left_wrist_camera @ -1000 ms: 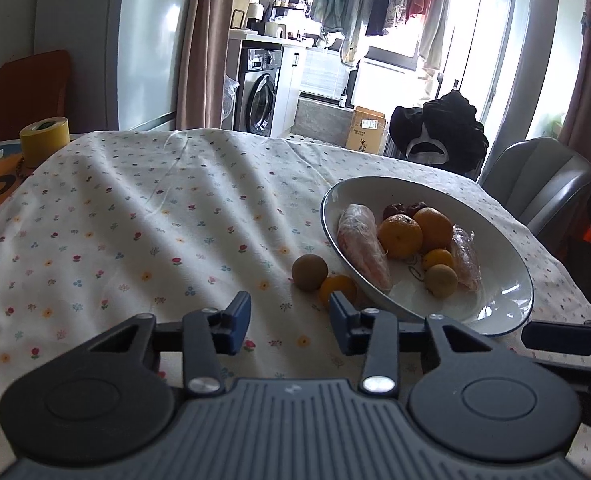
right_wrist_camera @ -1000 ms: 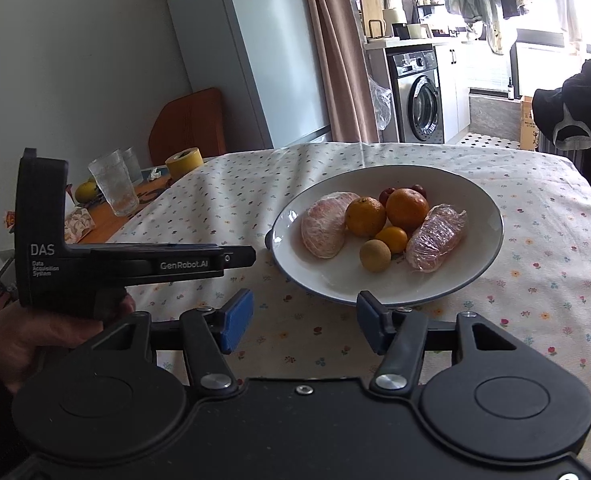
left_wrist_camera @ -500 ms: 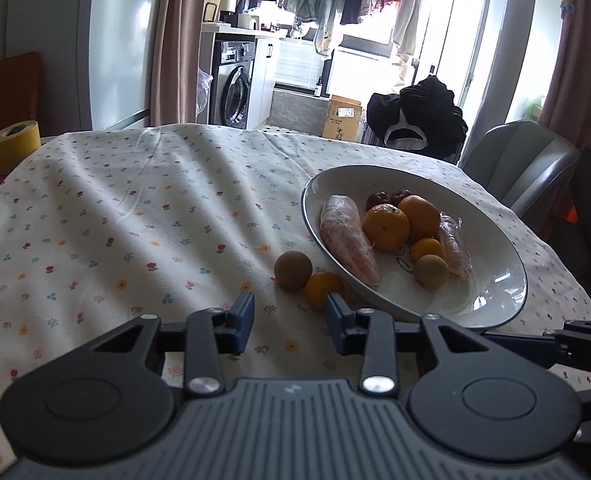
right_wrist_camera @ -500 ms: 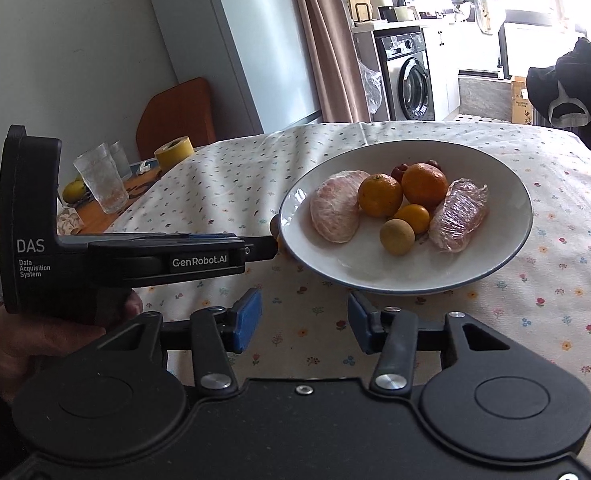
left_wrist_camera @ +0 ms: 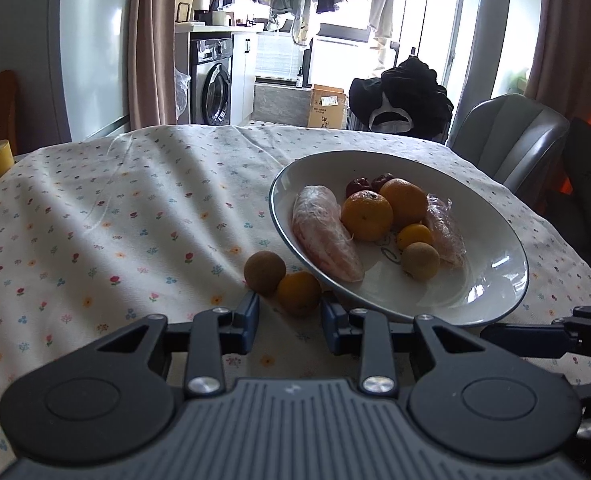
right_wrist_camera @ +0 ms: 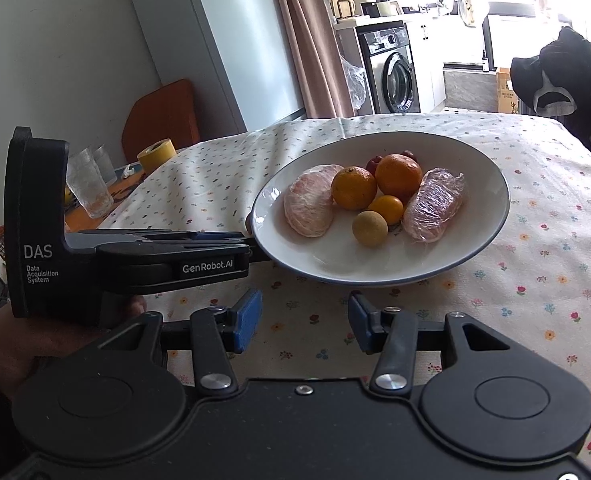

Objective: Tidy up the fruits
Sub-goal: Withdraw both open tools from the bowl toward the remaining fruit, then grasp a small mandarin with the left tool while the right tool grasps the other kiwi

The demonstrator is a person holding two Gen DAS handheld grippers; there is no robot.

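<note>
A white bowl [left_wrist_camera: 491, 296] [right_wrist_camera: 483, 236] on the flowered tablecloth holds oranges [left_wrist_camera: 366, 216], two wrapped peeled fruits [left_wrist_camera: 323, 236], a small brown fruit [left_wrist_camera: 420, 261] and dark red fruits. Just outside the bowl's left rim lie a brown round fruit [left_wrist_camera: 264, 267] and a small orange [left_wrist_camera: 298, 293]. My left gripper [left_wrist_camera: 290, 322] is open, its fingertips on either side of the small orange's near face and a little short of it. My right gripper [right_wrist_camera: 305, 318] is open over bare cloth in front of the bowl. The left gripper's body [right_wrist_camera: 135, 260] crosses the right wrist view.
A yellow tape roll [right_wrist_camera: 156, 155] and drinking glasses [right_wrist_camera: 87, 184] stand at the table's left end. A grey chair [left_wrist_camera: 511, 140] stands behind the bowl, with dark clothing [left_wrist_camera: 401, 100] draped beyond. A hand [right_wrist_camera: 11, 340] holds the left tool.
The left gripper has moved forward toward the small orange, which now sits just beyond its fingertips. The right gripper has moved closer to the bowl. Both stayed open.
</note>
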